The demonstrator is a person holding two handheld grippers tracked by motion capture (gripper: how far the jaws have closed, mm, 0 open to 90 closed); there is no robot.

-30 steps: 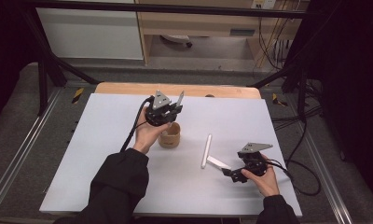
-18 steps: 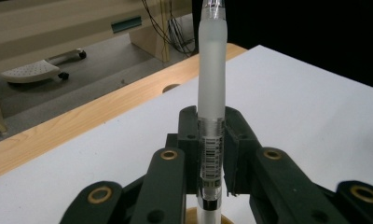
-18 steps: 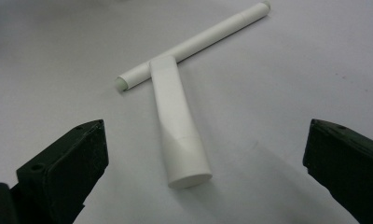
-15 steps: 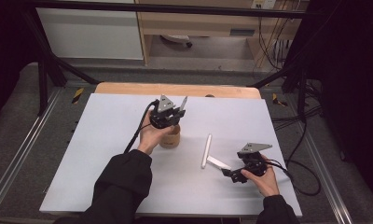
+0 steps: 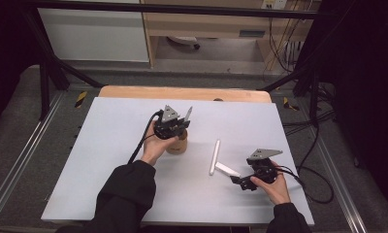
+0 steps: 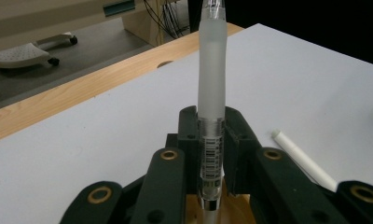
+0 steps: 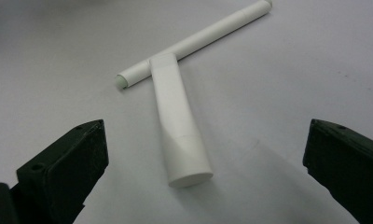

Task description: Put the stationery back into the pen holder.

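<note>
Left tool (image 5: 182, 127) is clamped on a frosted pen (image 6: 211, 88), its two black jaws pressed against the pen's lower barrel just above a barcode label. In the left gripper view the pen stands upright between the jaws, its translucent body rising to the top edge of the picture, and its lower end goes down toward a round wooden holder (image 6: 212, 205) seen just beneath the jaws. From the high view, the person's left hand (image 5: 155, 145) holds this tool directly over the small wooden holder (image 5: 178, 147), which stands near the middle of the white bench (image 5: 109, 184). The pen's tip is hidden by the tool, so whether it has entered the holder cannot be told.

Right tool (image 5: 241, 180) rests low near the bench's right front area, held in the person's right hand (image 5: 274, 187). Its jaws stand wide apart, with nothing pressed between them. In the right gripper view, a short white cap-like tube (image 7: 179, 135) lies on the bench between the two open jaws, clear of both. Its far end touches a longer white stick (image 7: 198, 39) that lies crosswise, the two forming a T shape. In the high view the white stick (image 5: 214, 156) lies to the right of the wooden holder, well apart from it, with the short tube (image 5: 227, 169) angled from it toward the right tool.
</note>
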